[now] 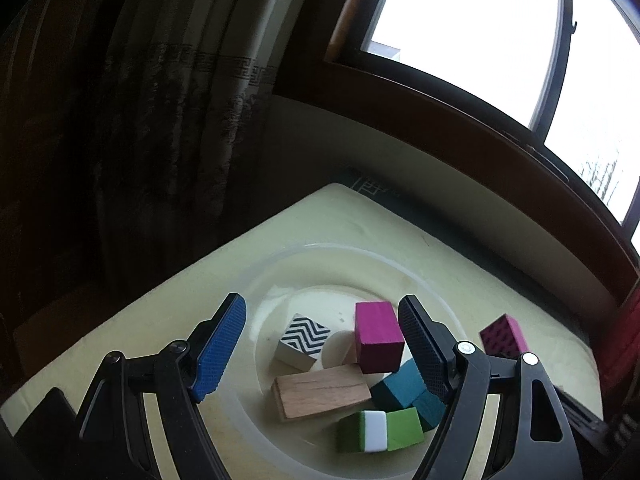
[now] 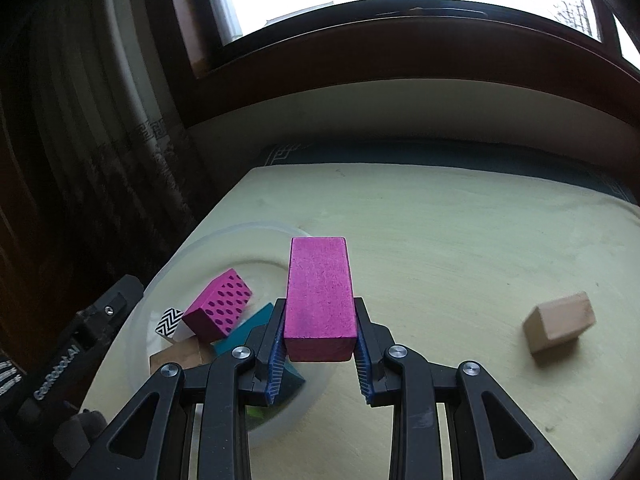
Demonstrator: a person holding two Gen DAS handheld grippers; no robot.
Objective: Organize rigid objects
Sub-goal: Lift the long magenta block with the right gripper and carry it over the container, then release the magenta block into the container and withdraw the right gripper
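Presently, a plain magenta block (image 2: 320, 300) is pinched between the blue pads of the right hand-held gripper (image 2: 320, 354), its long face pointing forward along the fingers. Ahead and to the left of that gripper a clear bowl (image 2: 168, 268) is seen on the pale counter (image 2: 460, 240), with a magenta dotted block (image 2: 220, 306), a zigzag-patterned cube (image 2: 169, 322), a teal block (image 2: 244, 334) and a bare wooden block (image 2: 180, 354) piled inside. To the right, well apart from the bowl, a lone wooden block (image 2: 560, 328) is seen lying on the counter.

The left hand-held gripper (image 1: 322, 346) is held with its fingers spread wide over the bowl (image 1: 280, 272), nothing being gripped. Between its fingers, down in the bowl, are seen the zigzag cube (image 1: 304, 340), another magenta block (image 1: 378, 336), the flat wooden block (image 1: 320, 396), the teal block (image 1: 400, 388) and, nearest, a green block with a white band (image 1: 380, 430). Just beyond its right finger the dotted block (image 1: 504, 334) is partly hidden.
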